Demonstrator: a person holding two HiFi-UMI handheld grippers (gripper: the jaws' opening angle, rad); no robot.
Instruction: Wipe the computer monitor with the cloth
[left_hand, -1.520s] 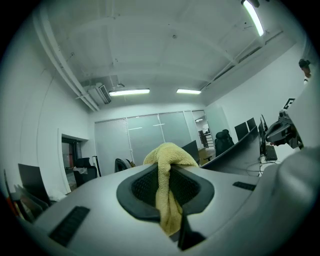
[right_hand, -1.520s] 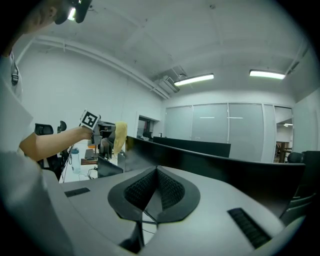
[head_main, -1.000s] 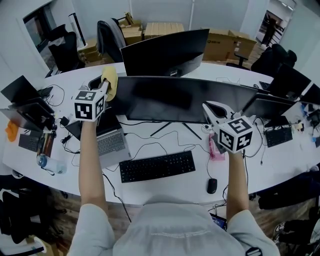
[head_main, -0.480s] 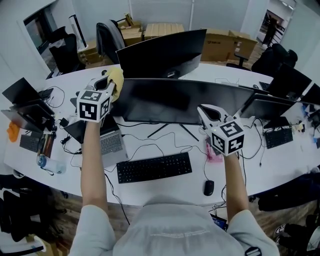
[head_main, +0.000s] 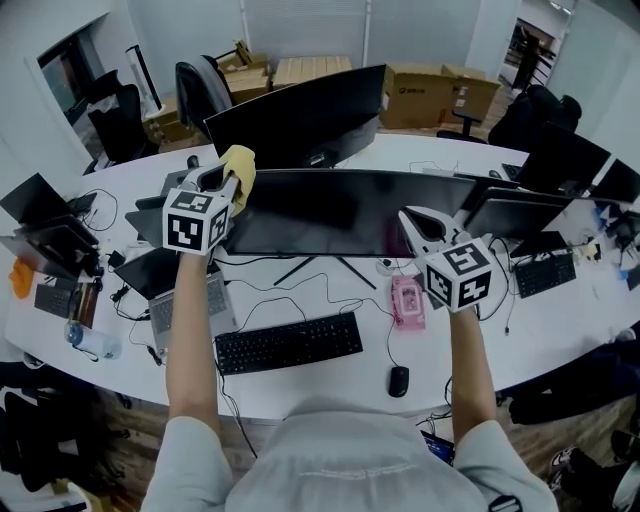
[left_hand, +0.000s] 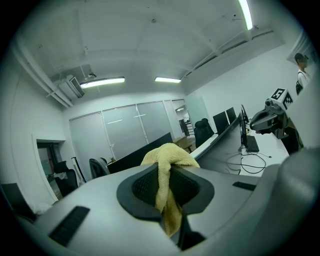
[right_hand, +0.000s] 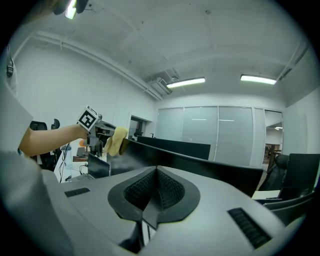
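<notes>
Two tools flank the computer monitor (head_main: 330, 210) on the table (head_main: 330, 382). The left tool (head_main: 215, 180) is clamped on the yellow cloth (head_main: 241, 163), held at the screen's upper left corner, likely to begin a wiping pass. The right tool (head_main: 418, 224), jaws together and empty, sits by the right edge, perhaps to steady it.

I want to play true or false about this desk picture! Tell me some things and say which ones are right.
1. The left hand-held gripper is shut on the yellow cloth. True.
2. The cloth is at the top right corner of the monitor. False: it is at the top left corner.
3. The right hand-held gripper holds a spray bottle. False: its jaws are shut on nothing.
4. A black keyboard lies in front of the monitor. True.
</notes>
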